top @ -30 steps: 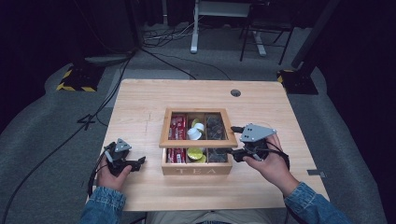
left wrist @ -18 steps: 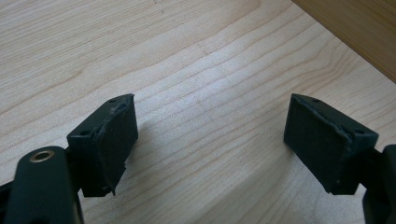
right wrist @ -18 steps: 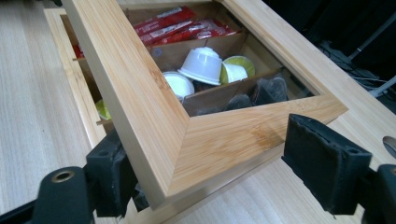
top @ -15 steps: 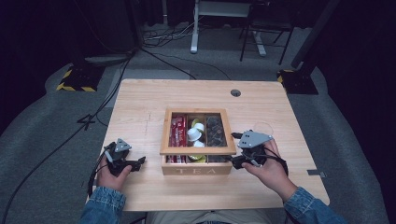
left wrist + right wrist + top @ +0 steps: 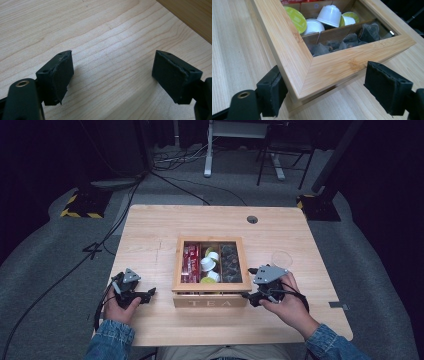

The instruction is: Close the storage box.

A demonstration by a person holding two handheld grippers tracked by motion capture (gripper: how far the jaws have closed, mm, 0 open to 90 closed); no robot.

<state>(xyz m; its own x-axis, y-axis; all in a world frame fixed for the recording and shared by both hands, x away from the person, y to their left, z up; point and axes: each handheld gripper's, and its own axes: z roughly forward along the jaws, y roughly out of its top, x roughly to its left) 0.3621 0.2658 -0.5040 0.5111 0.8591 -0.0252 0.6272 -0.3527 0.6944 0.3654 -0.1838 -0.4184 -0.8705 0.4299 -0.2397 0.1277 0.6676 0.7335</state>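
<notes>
A wooden tea box (image 5: 210,302) marked TEA stands mid-table, its glass-paned lid (image 5: 176,265) lying down on it. Inside are red packets (image 5: 191,262), white and green capsules (image 5: 329,15) and dark tea bags (image 5: 352,38). My right gripper (image 5: 248,296) is at the box's front right corner. Its jaws have just been opening and now stand open (image 5: 322,87), with the lid's corner (image 5: 312,72) between them and the pads off the wood. My left gripper (image 5: 149,293) rests left of the box, open (image 5: 112,75) over bare tabletop.
A clear plastic cup (image 5: 281,258) stands on the table just right of the box, behind my right hand. A cable hole (image 5: 252,219) sits near the table's far edge. Beyond the table, the floor holds cables and chair legs.
My right gripper has come down at the box's front right corner and the lid has sunk with it onto the box. The left gripper has stayed put.
</notes>
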